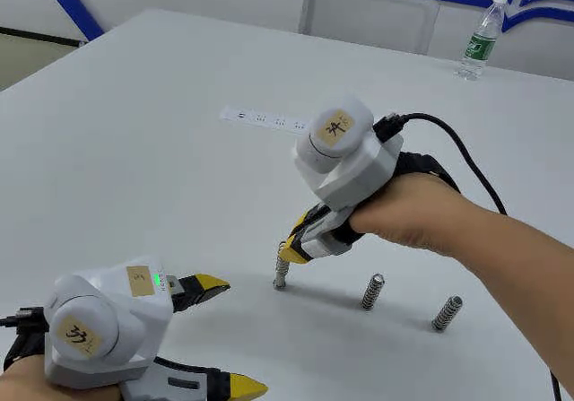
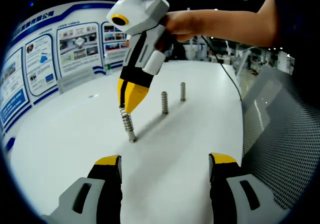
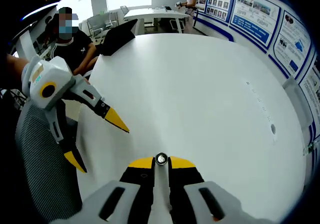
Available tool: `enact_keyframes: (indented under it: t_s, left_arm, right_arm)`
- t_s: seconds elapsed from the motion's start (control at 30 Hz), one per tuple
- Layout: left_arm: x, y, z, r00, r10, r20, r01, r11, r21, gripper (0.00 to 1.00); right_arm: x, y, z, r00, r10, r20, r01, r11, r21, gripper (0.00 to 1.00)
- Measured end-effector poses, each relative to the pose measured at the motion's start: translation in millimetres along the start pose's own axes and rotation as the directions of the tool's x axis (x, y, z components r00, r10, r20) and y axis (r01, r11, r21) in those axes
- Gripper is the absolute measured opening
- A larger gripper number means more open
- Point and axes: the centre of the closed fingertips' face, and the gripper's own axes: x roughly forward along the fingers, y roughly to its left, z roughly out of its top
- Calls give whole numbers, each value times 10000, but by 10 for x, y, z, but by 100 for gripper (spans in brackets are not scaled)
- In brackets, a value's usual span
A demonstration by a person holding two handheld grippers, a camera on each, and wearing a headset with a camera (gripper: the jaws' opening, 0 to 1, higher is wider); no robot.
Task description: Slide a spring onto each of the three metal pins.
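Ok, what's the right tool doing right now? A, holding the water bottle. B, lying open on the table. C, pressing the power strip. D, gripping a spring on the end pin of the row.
D: the right tool is shut around a spring that sits on the end pin, which stands on the white table.

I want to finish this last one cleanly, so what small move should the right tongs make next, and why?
Probably ease the spring a little farther down the pin. The right tongs are shut on its top coils, and bare pin seems to show beneath it. The other two springs already sit on their pins.
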Motion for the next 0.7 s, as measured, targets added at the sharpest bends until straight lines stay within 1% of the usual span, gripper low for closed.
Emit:
enact_keyframes:
  t_s: [0.33,0.7]
  left_arm:
    - [-11,-1,-6,10000,18,-56,-18,10000,15,72]
    - [-12,-1,-23,10000,75,-49,-76,10000,-43,72]
  right_arm:
    - [63,7,-20,9999,19,-111,-19,10000,47,12]
    - [167,29,-94,9994,119,-311,-115,9998,145,12]
